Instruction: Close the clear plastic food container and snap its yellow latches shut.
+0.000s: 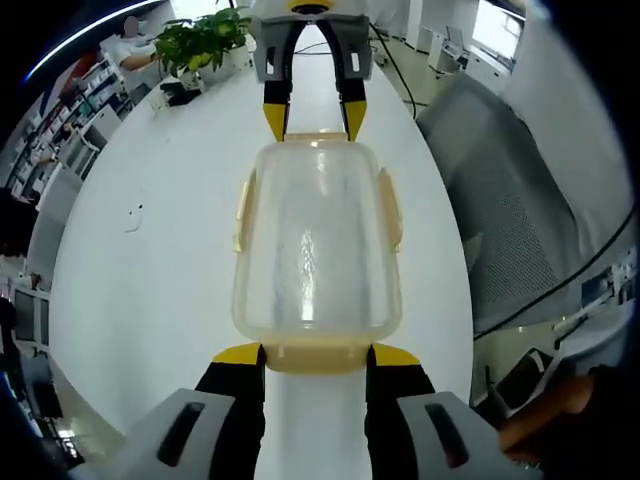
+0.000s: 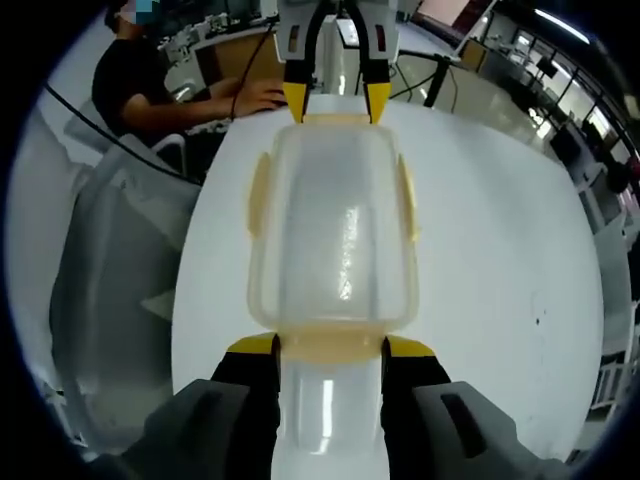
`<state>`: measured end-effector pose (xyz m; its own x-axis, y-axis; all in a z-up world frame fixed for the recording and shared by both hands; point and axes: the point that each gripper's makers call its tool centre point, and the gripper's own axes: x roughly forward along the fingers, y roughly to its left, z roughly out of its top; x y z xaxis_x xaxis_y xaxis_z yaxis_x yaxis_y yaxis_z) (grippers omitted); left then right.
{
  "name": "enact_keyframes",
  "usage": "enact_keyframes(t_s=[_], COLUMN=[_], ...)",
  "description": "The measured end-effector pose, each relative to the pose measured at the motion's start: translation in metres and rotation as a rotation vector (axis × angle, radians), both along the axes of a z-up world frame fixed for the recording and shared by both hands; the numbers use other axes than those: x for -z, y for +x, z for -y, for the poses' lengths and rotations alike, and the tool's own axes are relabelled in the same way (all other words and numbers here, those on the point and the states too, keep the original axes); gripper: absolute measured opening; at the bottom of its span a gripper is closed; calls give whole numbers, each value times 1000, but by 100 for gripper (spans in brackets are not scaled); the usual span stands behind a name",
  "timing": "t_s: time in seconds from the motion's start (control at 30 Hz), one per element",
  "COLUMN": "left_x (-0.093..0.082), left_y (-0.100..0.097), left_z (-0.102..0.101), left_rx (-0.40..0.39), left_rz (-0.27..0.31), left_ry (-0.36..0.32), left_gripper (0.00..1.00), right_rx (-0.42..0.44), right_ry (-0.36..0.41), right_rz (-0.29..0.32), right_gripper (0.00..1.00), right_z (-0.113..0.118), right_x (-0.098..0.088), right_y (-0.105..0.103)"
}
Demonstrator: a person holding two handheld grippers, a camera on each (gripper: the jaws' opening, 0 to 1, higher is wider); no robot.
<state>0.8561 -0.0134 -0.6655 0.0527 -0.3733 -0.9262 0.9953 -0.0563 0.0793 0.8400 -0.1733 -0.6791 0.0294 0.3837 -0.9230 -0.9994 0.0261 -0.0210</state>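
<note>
Left gripper view: the clear rectangular plastic food container with yellow latches (image 1: 316,248) lies lid-down-flat on the white oval tabletop (image 1: 150,290). Left gripper (image 1: 316,353) fingers stand apart, their yellow tips flanking the near end latch (image 1: 317,354), apparently touching its corners. The right gripper (image 1: 314,118) faces from the far end, fingers apart at the far latch. A potted green plant (image 1: 203,42) sits beyond.

Right gripper view: same container (image 2: 333,232) straight ahead; right gripper (image 2: 331,346) fingers apart beside the near latch (image 2: 331,344); left gripper (image 2: 336,102) opposite. A seated person in black (image 2: 150,85) is behind.
</note>
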Motion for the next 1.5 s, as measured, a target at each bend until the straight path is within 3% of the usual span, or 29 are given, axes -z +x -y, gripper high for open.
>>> enact_keyframes(t_s=[0.9,1.5], left_x=[-7,0], left_y=[-7,-9], left_z=[77,125], left_rx=[45,43], left_rz=[26,34], left_ry=[-7,-37], left_gripper=[33,33], right_rx=[45,45], right_ry=[-15,-35], right_rz=[18,24], right_gripper=[36,36], right_z=[74,124], right_x=[-7,1], right_y=[-10,-13])
